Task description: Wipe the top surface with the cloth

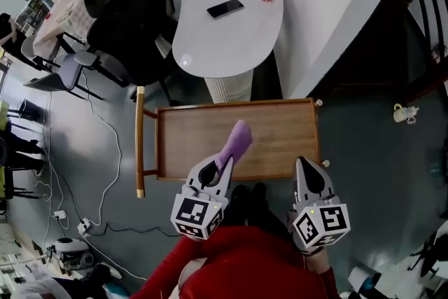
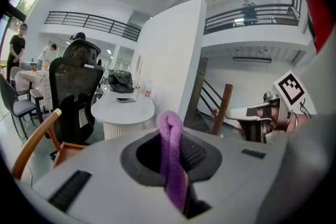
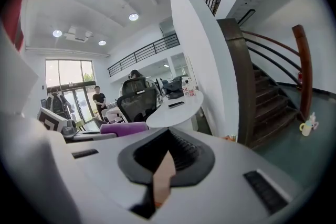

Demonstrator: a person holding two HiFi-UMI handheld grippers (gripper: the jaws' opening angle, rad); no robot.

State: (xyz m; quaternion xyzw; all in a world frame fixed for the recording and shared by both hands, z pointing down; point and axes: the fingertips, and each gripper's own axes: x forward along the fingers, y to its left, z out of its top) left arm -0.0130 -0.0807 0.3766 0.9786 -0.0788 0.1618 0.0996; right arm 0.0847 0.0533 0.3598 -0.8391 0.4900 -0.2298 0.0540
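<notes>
The left claw [image 1: 215, 170] is clamped on the purple cloth [image 1: 236, 141], whose long axis points forward over the wooden counter [image 1: 280, 133] just ahead and below, while the right claw [image 1: 309, 171], jaws together and empty, hovers beside it.

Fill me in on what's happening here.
A person holds a gripper in each hand over a wooden cart. The left gripper is shut on a purple cloth, which sticks out over the cart's top. The right gripper is shut and empty, at the cart's near edge. Whether the cloth touches the wood cannot be told from these views.
</notes>
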